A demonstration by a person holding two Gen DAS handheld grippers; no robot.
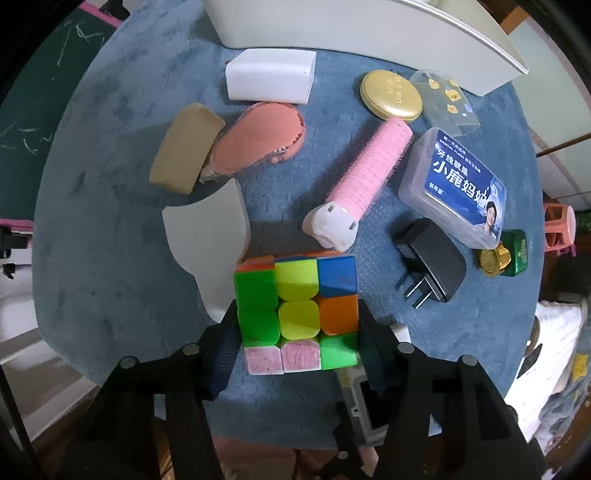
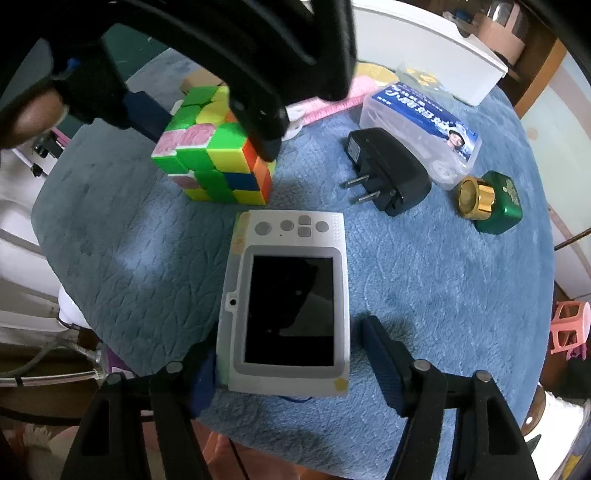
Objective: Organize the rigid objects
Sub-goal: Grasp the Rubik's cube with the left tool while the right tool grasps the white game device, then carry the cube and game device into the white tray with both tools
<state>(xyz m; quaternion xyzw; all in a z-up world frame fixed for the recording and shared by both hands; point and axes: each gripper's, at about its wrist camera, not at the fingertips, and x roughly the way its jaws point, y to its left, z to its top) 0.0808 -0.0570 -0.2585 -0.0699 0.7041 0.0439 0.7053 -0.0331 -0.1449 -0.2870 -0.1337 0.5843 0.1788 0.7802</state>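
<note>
A scrambled puzzle cube (image 1: 297, 310) sits on the blue fleece cover (image 1: 110, 258). My left gripper (image 1: 295, 336) has its two fingers pressed against the cube's left and right sides. In the right wrist view the same cube (image 2: 214, 147) rests on the cloth with the left gripper's fingers (image 2: 264, 136) clamped on it. My right gripper (image 2: 286, 363) is open around the near end of a white handheld device with a dark screen (image 2: 288, 306), which lies flat. Its left finger touches the device; the right finger stands a little apart.
On the cloth lie a pink hair roller (image 1: 364, 173), a black plug adapter (image 1: 432, 258), a clear floss box (image 1: 454, 184), a green and gold bottle (image 1: 504, 253), a gold tin (image 1: 391, 95), a pink brush (image 1: 258, 138), a tan block (image 1: 186, 147), a white box (image 1: 271, 75) and a white bin (image 1: 369, 33).
</note>
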